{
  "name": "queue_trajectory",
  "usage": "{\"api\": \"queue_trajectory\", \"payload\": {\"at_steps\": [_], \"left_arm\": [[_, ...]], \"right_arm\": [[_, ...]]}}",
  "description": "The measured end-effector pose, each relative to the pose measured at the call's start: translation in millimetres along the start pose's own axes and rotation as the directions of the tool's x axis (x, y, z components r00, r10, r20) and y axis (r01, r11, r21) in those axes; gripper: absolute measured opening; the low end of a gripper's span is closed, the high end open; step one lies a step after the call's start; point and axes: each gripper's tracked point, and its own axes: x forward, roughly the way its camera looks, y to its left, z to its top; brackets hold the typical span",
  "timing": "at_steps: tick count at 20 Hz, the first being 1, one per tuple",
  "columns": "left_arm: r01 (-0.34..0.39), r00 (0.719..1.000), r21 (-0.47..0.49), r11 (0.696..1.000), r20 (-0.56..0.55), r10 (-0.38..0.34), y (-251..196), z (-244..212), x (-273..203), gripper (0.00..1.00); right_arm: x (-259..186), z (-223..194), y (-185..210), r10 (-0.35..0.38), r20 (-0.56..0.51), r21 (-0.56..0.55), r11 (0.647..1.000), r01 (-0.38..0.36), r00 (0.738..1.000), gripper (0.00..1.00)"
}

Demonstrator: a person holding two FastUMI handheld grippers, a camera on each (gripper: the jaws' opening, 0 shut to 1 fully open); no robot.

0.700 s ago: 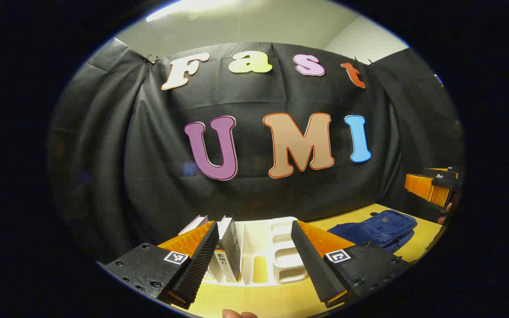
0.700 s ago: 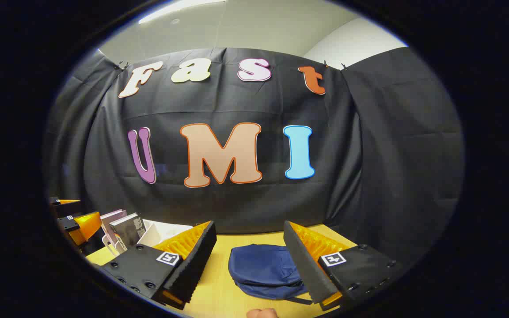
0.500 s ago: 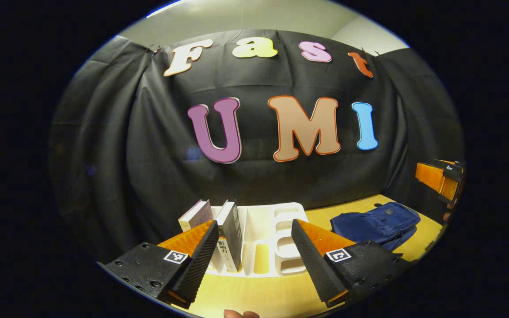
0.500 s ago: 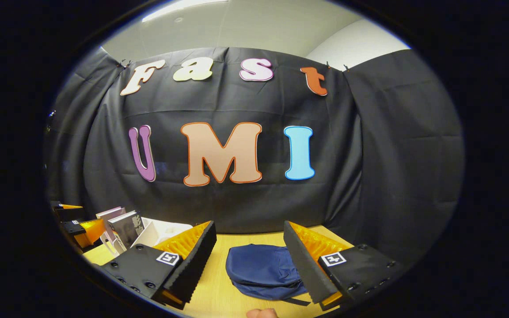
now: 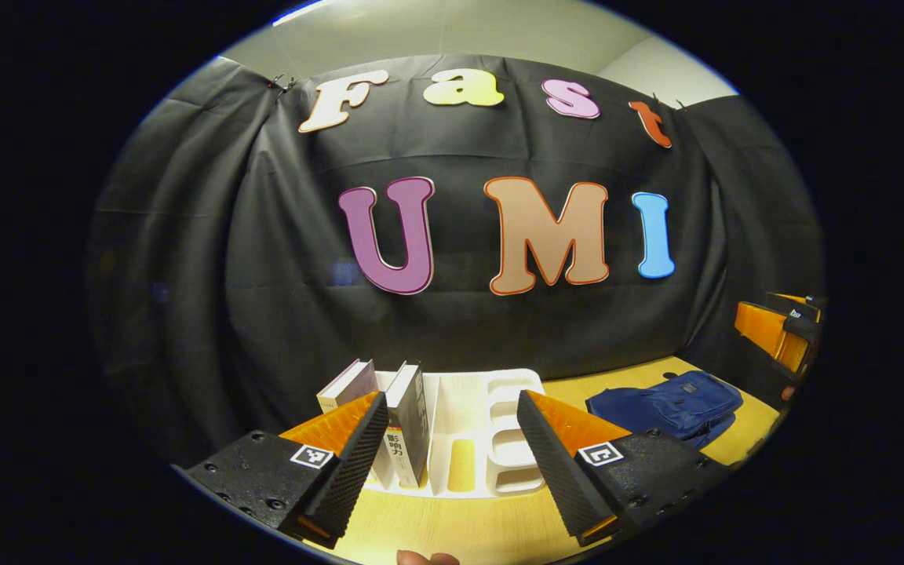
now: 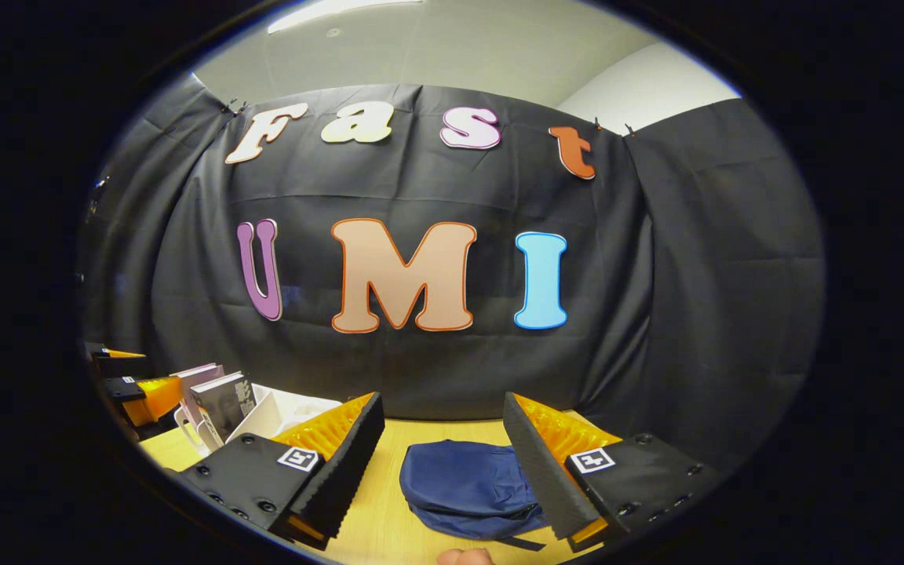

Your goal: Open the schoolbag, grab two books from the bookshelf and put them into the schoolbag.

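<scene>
Step in hand: the opening one, by my reading. Nothing gripped, schoolbag looks closed, both books in the rack.

Left gripper (image 5: 452,463): jaws spread wide, nothing between them, held above the near edge of the surface (image 5: 452,534). It points at the white bookshelf (image 5: 491,439), a slotted desktop rack standing toward the back edge, close to the booth wall. Two books lean in its left-hand slots: a dark-covered book (image 5: 409,424) and, just beside it on the outer side, a pale-covered book (image 5: 348,384). The other slots look unoccupied.

Right gripper (image 6: 444,471): also wide open and holding nothing, aimed at the blue schoolbag (image 6: 460,486). The bag lies flat on the wooden surface, roughly mid-depth, well apart from the bookshelf and to its right. A strap trails off its near side. No gap shows along the top; I cannot make out the zip pull from here.

In the left gripper view the schoolbag sits at the right with the right gripper in the air above and beyond it. In the right gripper view the left gripper shows at the far left, next to the books.

Next move, as I judge it: the right gripper must descend to the bag and find the zip pull or flap edge, a small target needing a narrow pinch. The bag is soft and will likely slide or bunch when tugged, so the left gripper may have to pin it before going for the books.
</scene>
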Motion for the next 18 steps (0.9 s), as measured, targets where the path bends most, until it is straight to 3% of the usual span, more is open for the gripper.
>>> {"api": "queue_trajectory", "payload": {"at_steps": [6,10,14,15,16,18], "left_arm": [[0.018,0.999,0.035,0.999,0.028,-0.019,-9.3,11.4,1.7,0.96],[0.015,0.999,0.024,1.000,0.028,-0.016,-8.2,8.2,2.4,1.00],[-0.003,1.000,-0.001,1.000,0.006,0.003,-4.1,-4.1,1.1,0.97],[-0.005,1.000,-0.004,1.000,-0.003,0.005,-3.4,-7.7,2.7,1.00],[-0.009,1.000,-0.001,1.000,-0.011,0.009,-2.7,-9.1,3.7,0.96],[-0.022,1.000,0.001,1.000,-0.011,0.022,3.0,-11.3,1.6,0.97]], "right_arm": [[4.1,-0.2,-3.5,0.003,-0.003,0.003,1.000,-0.003,1.000,0.93],[6.0,-1.7,-0.8,0.017,-0.005,-0.005,1.000,-0.017,1.000,0.93],[6.6,-13.3,-1.5,0.024,-0.015,-0.012,1.000,-0.025,1.000,0.93],[7.9,-18.9,-3.4,0.022,-0.025,-0.029,0.999,-0.022,0.999,0.93],[10.5,-25.4,-6.6,0.024,-0.034,-0.063,0.998,-0.026,0.999,0.94],[18.3,-51.9,-14.1,0.042,-0.089,-0.213,0.975,-0.061,0.995,0.94]]}}
